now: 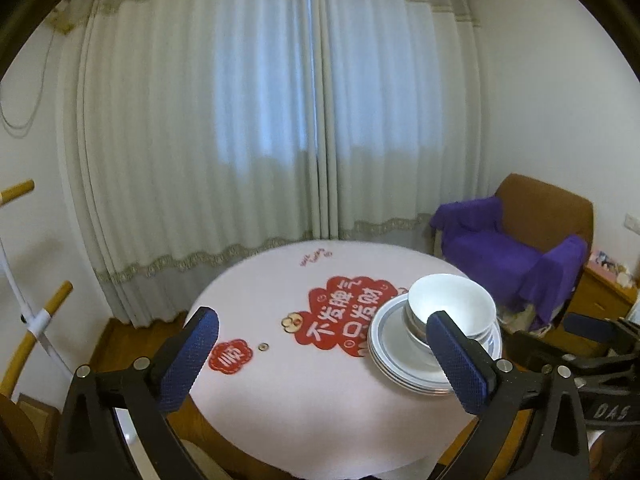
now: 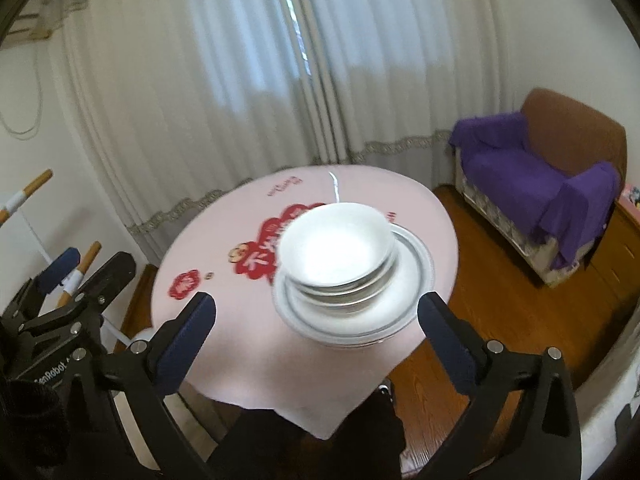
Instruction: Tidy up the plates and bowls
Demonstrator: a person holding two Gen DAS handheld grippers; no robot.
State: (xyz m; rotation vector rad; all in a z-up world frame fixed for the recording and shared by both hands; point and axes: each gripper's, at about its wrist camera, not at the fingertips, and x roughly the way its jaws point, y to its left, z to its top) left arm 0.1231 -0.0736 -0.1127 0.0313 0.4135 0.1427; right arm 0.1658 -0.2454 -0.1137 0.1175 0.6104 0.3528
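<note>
From your left wrist camera, your left gripper (image 1: 322, 354) hangs above the near edge of the round counter (image 1: 280, 408), its jaws spread wide with nothing between them. The blue ribbed pads (image 1: 188, 356) stand well apart. The stack of plates (image 1: 394, 354) sits on the right part of the counter, and the nested white bowls (image 1: 452, 306) rest on top of those plates, toward their far right side. Your right-hand finger overlaps the near right rim of the stack in the picture, but whether it touches the stack you cannot tell from here. A red printed design (image 1: 344, 322) covers the middle of the pink cloth, partly under the plates. Your right gripper (image 1: 592, 344) shows at the right edge. Behind the counter hang pale curtains (image 1: 280, 120), and an armchair with a purple throw (image 1: 516, 248) stands at the right.

From your right wrist camera, your right gripper (image 2: 316, 320) also has its jaws released and wide, holding nothing. The plates (image 2: 360, 312) lie just ahead, between and beyond the two fingers, clear of both pads, near the counter's (image 2: 248, 360) right side. The bowls (image 2: 340, 248) sit stacked on them, a little left of the plates' centre; the whole pile is slightly blurred. Your left gripper (image 2: 76, 276) appears at the lower left. The armchair (image 2: 560, 184) stands on the wooden floor (image 2: 500, 300) to the right.
</note>
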